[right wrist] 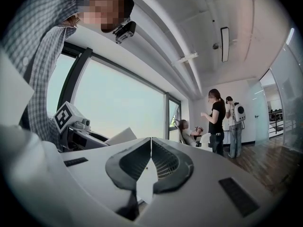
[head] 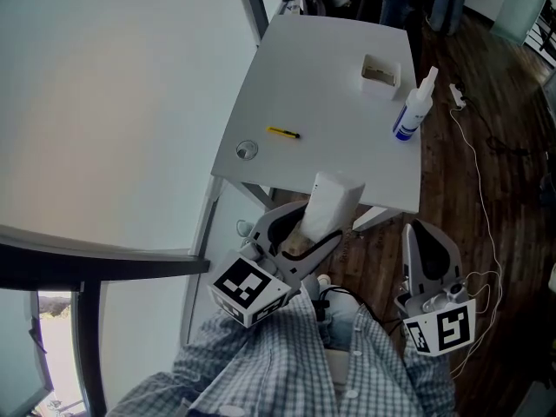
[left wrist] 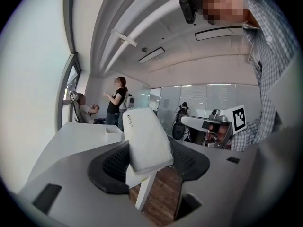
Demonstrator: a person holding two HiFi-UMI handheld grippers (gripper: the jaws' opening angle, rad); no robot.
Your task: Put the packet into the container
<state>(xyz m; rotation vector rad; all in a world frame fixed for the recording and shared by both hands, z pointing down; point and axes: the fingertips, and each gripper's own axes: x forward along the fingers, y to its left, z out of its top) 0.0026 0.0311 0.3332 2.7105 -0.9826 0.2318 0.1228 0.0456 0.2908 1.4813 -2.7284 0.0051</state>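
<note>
Packet: a white, soft-looking pack pinched low down, with most of it standing free above the grip and tilted. It is in front of the near edge of the bench, with wooden floor below. I judge that it could pivot or slide out during the reach and drop to the floor.
Yellow pen: lies on the near half of the bench, left of a straight line to the target. It is a small risk (a low sweep could roll it).
Spray bottle: stands just beside the container, on its near right. It looks top-heavy, so an approach from that side could tip it.
Container: a small white open box on the far half of the bench, not yet reached. The packet seems nearly as large as the opening, so if it goes in tilted it may catch on the rim and lie across it.
Left tool: jaws closed partway onto the packet's lower end, with pads against both faces. It touches nothing else.
Right tool: jaws pressed together with nothing between them. It hangs near the person's right side, well apart from the bench.
</note>
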